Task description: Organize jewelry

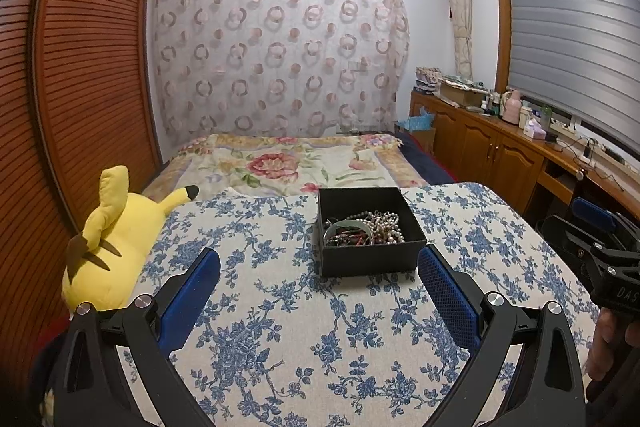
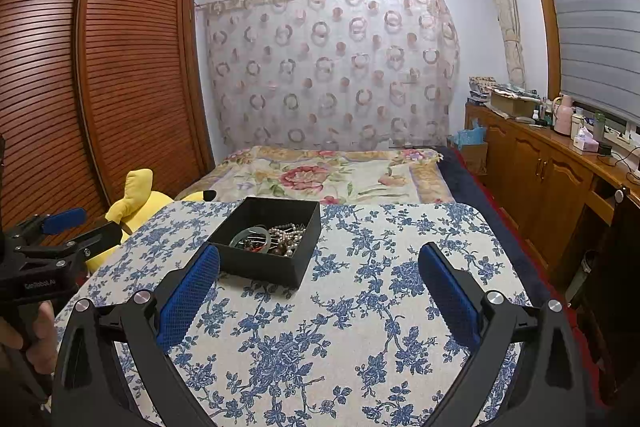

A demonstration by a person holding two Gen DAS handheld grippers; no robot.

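A black open box (image 1: pixel 372 259) stands on the blue-flowered tablecloth (image 1: pixel 256 307). It holds a tangle of jewelry (image 1: pixel 366 229): a pearl necklace, a pale green bangle and dark beads. My left gripper (image 1: pixel 320 263) is open and empty, just short of the box's near wall. In the right wrist view the box (image 2: pixel 266 269) sits ahead to the left, with the jewelry (image 2: pixel 272 237) inside. My right gripper (image 2: pixel 320 263) is open and empty, over the cloth to the right of the box. Each gripper shows at the edge of the other's view, the right one (image 1: pixel 600 227) and the left one (image 2: pixel 68 227).
A yellow plush toy (image 1: pixel 116 239) lies at the table's left edge. A bed with a floral cover (image 1: pixel 296 163) lies behind the table. A slatted wooden wardrobe (image 1: pixel 80 67) stands on the left and a cluttered wooden cabinet (image 1: pixel 500 139) on the right.
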